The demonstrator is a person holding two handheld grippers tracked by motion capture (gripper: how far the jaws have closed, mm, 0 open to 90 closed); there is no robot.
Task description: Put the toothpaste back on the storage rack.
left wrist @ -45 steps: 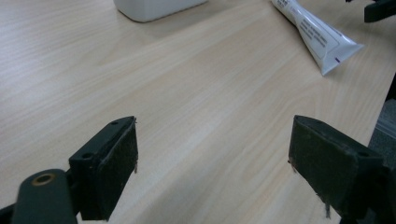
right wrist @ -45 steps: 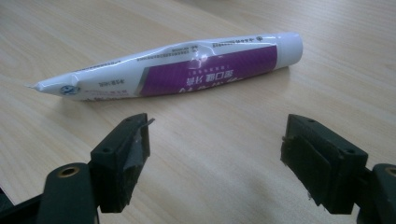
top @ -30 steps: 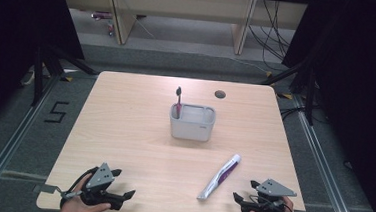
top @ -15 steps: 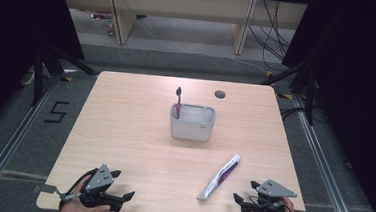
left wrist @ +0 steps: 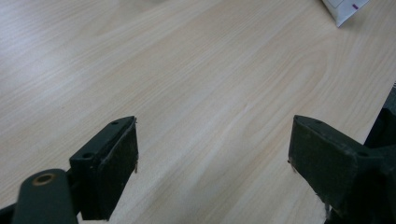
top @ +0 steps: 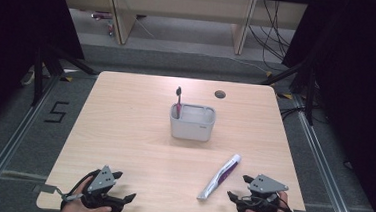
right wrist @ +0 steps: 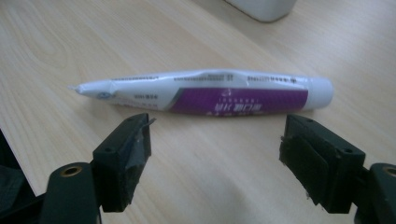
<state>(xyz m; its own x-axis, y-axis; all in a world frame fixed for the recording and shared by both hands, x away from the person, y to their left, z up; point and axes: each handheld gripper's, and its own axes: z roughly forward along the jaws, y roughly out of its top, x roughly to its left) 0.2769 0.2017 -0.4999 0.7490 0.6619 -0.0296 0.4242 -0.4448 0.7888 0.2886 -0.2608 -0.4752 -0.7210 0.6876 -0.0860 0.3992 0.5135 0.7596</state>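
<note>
The toothbrush [top: 178, 101] stands in the white cup [top: 192, 128], but the toothpaste tube [top: 219, 177] lies untouched before the wide-open right gripper [top: 238, 188].

One desk [top: 124, 131], pale wood, takes up the middle of the frame. On it: one tube [top: 219, 177] lying at lower right, one white tub [top: 192, 122] at the center, and one toothbrush [top: 179, 101] standing in that tub. One dark round hole [top: 220, 94] sits near the desk's upper edge. Two tongs: left tongs [top: 122, 186] at lower left, right tongs [top: 239, 187] at lower right.
</note>
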